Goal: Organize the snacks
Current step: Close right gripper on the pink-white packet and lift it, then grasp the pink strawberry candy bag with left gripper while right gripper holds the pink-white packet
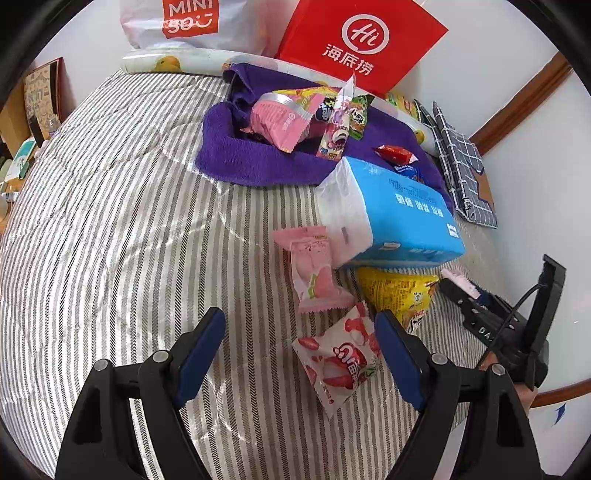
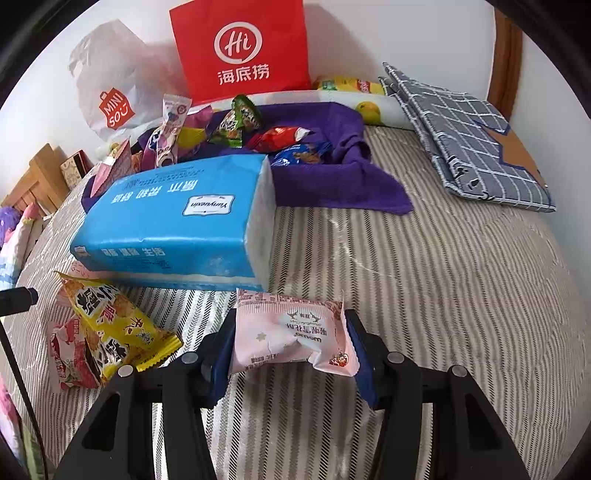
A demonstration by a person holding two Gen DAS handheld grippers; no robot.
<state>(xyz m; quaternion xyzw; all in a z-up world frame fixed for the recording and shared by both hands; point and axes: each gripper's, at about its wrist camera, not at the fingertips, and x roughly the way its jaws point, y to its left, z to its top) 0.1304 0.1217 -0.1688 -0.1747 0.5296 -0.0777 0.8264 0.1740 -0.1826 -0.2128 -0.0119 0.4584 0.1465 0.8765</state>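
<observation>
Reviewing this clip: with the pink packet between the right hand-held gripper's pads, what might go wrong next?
1. The right hand-held gripper pinches the puffy pink packet, already dented; more squeeze may crush or burst it.
2. The blue tissue pack lies right behind; lifting forward could bump it.
3. The left hand-held gripper hangs open over the strawberry packet, beside the yellow snack bag; closing might catch both.

A yellow packet [image 1: 397, 295] is half hidden under a blue tissue pack [image 1: 399, 210]. The white bag [image 1: 184, 22] is cut off by the top edge. Print on a pink packet [image 2: 295, 332] is too small to be read.
</observation>
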